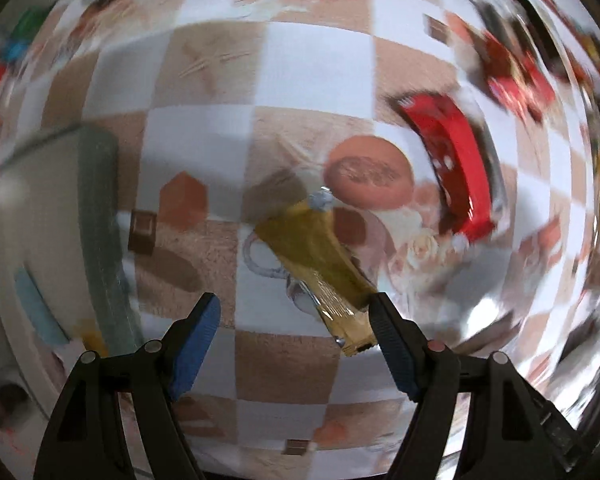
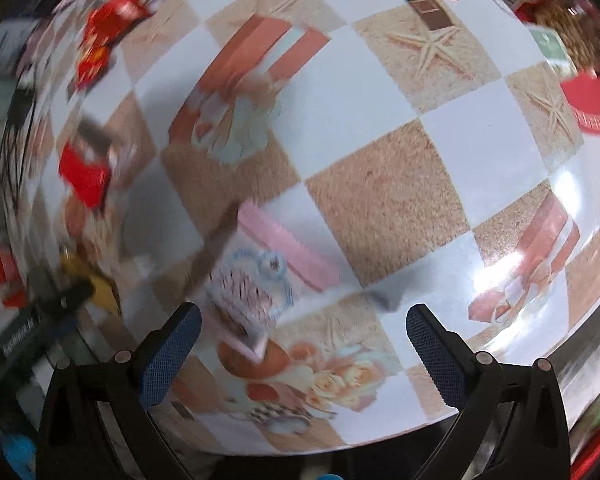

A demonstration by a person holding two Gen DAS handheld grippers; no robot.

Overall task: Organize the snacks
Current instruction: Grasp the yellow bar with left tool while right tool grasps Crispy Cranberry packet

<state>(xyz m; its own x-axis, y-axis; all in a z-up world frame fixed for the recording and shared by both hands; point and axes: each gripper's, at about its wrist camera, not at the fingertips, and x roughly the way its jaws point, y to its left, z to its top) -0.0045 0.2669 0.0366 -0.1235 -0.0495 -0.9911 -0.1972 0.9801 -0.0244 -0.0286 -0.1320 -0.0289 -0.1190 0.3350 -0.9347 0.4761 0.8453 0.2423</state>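
Observation:
In the left wrist view a yellow snack packet lies tilted on the checked tablecloth, its near end touching the right finger of my left gripper, which is open. A red snack packet lies to the upper right. In the right wrist view a pink patterned snack packet lies just ahead of my right gripper, which is open and empty. The other gripper with the yellow packet shows blurred at the left, near a red packet.
A pale container with a grey-green rim stands at the left. More red snacks lie far right. A red basket and a snack bag sit at the upper right. The table edge curves along the bottom right.

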